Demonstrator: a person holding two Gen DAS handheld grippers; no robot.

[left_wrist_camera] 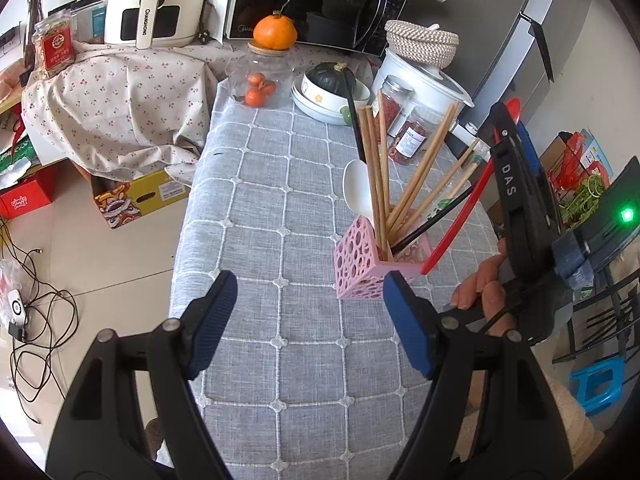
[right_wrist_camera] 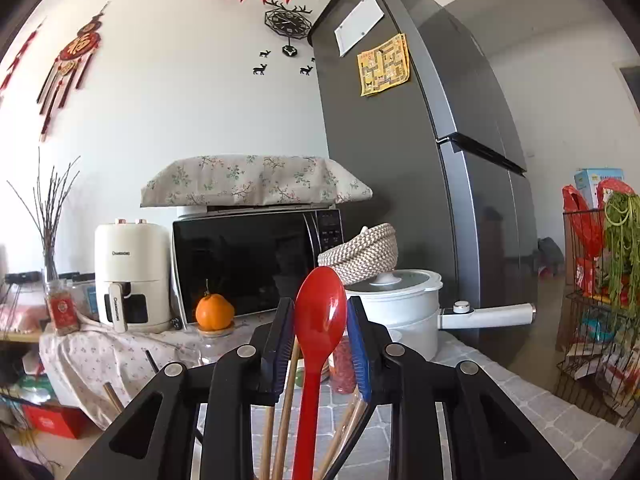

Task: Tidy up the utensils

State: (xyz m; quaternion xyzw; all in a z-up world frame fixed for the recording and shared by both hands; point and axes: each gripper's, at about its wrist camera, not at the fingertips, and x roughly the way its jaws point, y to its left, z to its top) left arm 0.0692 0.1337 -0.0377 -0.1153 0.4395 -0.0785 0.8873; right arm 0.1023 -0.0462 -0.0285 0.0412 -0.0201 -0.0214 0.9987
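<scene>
Chopsticks (left_wrist_camera: pixel 380 184), white spoon (left_wrist_camera: pixel 358 190) already upright in pink holder (left_wrist_camera: pixel 362 268). Right gripper (right_wrist_camera: pixel 320 340) pinches red spoon (right_wrist_camera: pixel 320 316), handle entering holder at 3 o'clock. Left gripper (left_wrist_camera: pixel 310 320) spread, empty. Table (left_wrist_camera: pixel 280 208) otherwise clear of utensils.

We note a pink perforated utensil holder (left_wrist_camera: pixel 362 266) upright on the table, holding wooden chopsticks (left_wrist_camera: pixel 380 184), a white spoon (left_wrist_camera: pixel 359 190) and a leaning red spoon (right_wrist_camera: pixel 319 320).

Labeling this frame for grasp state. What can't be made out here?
- Red spoon grip: right wrist view shows it between the right gripper pads; contact unclear.
- Pink holder contents: left wrist view, walls hide utensil ends.
- Spoon's lower end: right wrist view, cut off by the bottom edge.
</scene>
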